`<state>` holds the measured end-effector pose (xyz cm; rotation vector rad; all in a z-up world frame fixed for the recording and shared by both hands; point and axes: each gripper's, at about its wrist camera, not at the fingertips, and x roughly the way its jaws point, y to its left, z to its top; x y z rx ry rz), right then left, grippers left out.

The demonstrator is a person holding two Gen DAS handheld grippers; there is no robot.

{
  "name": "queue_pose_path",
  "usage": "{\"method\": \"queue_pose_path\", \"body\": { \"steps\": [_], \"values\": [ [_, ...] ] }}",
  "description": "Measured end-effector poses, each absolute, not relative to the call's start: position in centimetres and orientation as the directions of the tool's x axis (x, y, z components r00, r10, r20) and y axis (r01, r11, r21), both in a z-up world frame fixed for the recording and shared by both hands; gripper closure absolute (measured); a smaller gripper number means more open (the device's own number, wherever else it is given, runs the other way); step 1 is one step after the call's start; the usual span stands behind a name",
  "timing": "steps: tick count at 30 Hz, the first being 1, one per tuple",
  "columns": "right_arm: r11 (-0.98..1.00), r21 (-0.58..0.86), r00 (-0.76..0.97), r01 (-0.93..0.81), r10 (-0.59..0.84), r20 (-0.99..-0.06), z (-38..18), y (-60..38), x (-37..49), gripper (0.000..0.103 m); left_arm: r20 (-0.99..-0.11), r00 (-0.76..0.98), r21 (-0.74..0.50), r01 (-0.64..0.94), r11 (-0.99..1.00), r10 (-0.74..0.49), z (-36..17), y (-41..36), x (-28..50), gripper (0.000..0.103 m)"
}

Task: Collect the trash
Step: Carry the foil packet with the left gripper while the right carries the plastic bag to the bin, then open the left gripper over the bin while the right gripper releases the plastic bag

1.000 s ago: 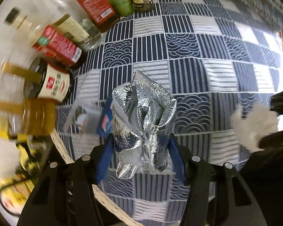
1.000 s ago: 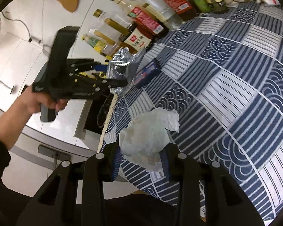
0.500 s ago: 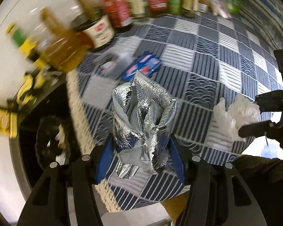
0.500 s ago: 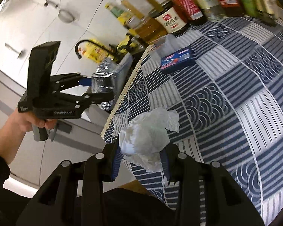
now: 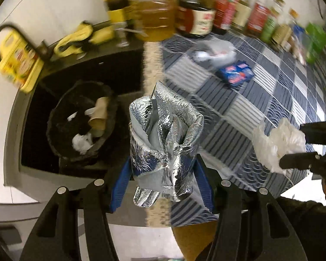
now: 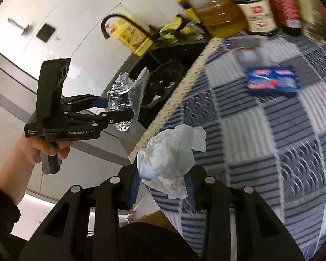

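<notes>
Foil wrapper (image 5: 163,143) clamped in left tool (image 5: 163,174); tissue (image 6: 169,154) in right tool (image 6: 163,187); checkered tablecloth (image 6: 271,152) below.

The left gripper (image 5: 163,169) is clamping at the lower centre of its own view, a bare hand (image 6: 41,150) gripping its handle; the right gripper (image 6: 163,181) is pinching at lower centre.

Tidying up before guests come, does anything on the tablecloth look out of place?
Yes. A blue wrapper and a crumpled clear bag lie loose on the checked tablecloth, near the bottles. Both look like leftover trash, unlike the upright bottles.
</notes>
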<state>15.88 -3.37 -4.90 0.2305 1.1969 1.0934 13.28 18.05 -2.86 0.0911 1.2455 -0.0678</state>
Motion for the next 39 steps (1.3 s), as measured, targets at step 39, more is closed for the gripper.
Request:
{"method": "queue_pose_path", "body": {
  "steps": [39],
  "values": [
    [0.648,0.643,0.026,-0.409,0.712,-0.701,-6.0,28.4,26.4,0.063,-0.952,0.271,-0.120,0.105,0.987,-0.144,-9.7,46.3,25.9,0.045]
  ]
}}
